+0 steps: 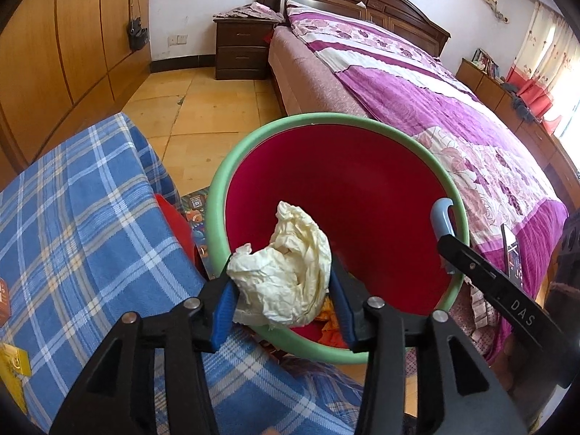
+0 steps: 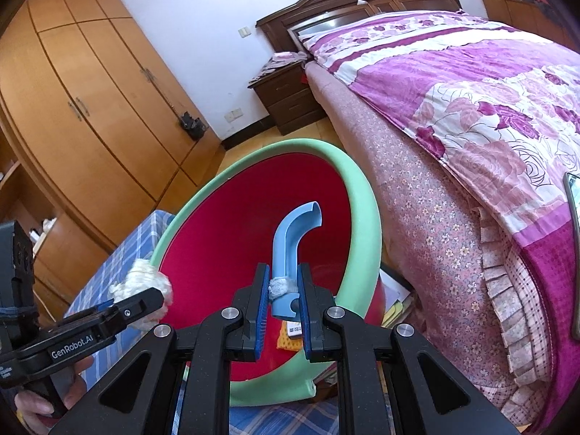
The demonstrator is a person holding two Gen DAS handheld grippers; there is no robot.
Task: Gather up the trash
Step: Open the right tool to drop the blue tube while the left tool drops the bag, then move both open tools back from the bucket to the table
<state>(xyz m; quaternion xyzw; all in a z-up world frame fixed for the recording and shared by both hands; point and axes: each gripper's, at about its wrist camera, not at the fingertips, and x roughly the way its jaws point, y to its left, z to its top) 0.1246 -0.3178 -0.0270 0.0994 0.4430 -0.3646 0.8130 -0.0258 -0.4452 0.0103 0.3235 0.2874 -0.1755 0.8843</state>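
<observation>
1. As seen from the left wrist, leftmost item: blue plaid cloth [image 1: 83, 224] draped over a surface, with a small yellow packet [image 1: 14, 364] at its near left edge.
2. Left gripper [image 1: 281, 302]: jaws closed on a crumpled paper wad [image 1: 286, 275], cream-white, pinched at both sides. The wad hangs over the near rim of the bin [image 1: 253, 137], just inside its mouth.
3. Bin: green rim, red liner, tilted towards the cameras; orange and yellow scraps lie low inside it.
4. Right gripper [image 2: 282, 302]: jaws clamped on a light blue curved handle [image 2: 293, 250], seemingly attached at the bin's rim; a grey fluff tuft [image 2: 281, 286] sits against the left pad. This grip appears to steady and tip the bin.
5. Right of the bin: bed with purple floral quilt [image 1: 453, 116]; a nightstand [image 1: 241, 49] stands by the headboard.
6. Step in hand, by judgement: dropping the wad. Carry it further forward, past the near rim and above the red liner, before parting the jaws; released at the rim, so light a wad may catch on the green edge or tumble onto the plaid cloth. Keep the right grip firm so the mouth holds its tilt. Part the jaws fully, since crumpled paper may cling to a pad.
</observation>
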